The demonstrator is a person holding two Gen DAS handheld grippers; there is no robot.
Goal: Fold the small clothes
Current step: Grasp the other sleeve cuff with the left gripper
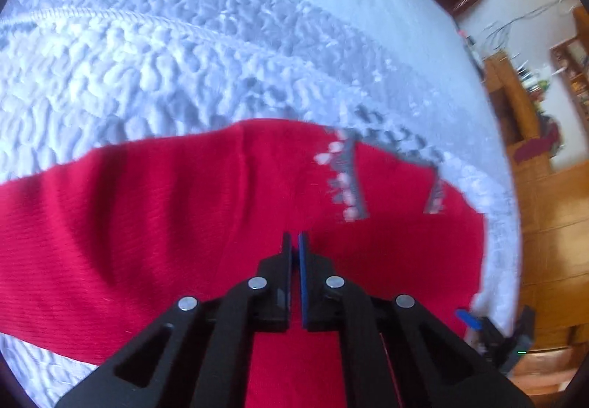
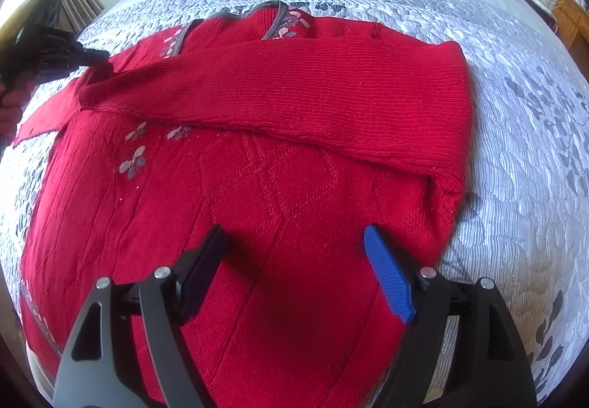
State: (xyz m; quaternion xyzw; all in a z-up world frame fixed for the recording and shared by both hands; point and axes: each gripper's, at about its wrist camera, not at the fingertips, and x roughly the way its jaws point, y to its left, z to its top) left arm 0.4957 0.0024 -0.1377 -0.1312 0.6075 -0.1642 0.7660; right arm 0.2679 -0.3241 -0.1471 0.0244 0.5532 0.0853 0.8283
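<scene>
The right hand-held gripper [image 2: 294, 261] hovers nearest, jaws wide and empty, over the one red sweater [image 2: 257, 205] lying on the bed [image 2: 515, 150]. One sleeve [image 2: 294, 88] is already folded across. Farther off, the left hand-held gripper [image 1: 294, 242] is pinched shut at the other sleeve, probably to fold it next.

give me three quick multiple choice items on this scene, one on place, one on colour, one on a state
1. Where does the sweater lie?
A. on a bedspread
B. on a chair
C. on bare floor

2. What colour is the bare pad on the right gripper?
A. green
B. blue
C. yellow

3. How is the folded sleeve placed?
A. hanging off the bed
B. rolled into a ball
C. laid across the chest

Key: 1 A, the quilted bedspread surrounds it. 2 B, one open finger bears a ribbed blue pad. 3 C, it crosses the body below the collar.
</scene>
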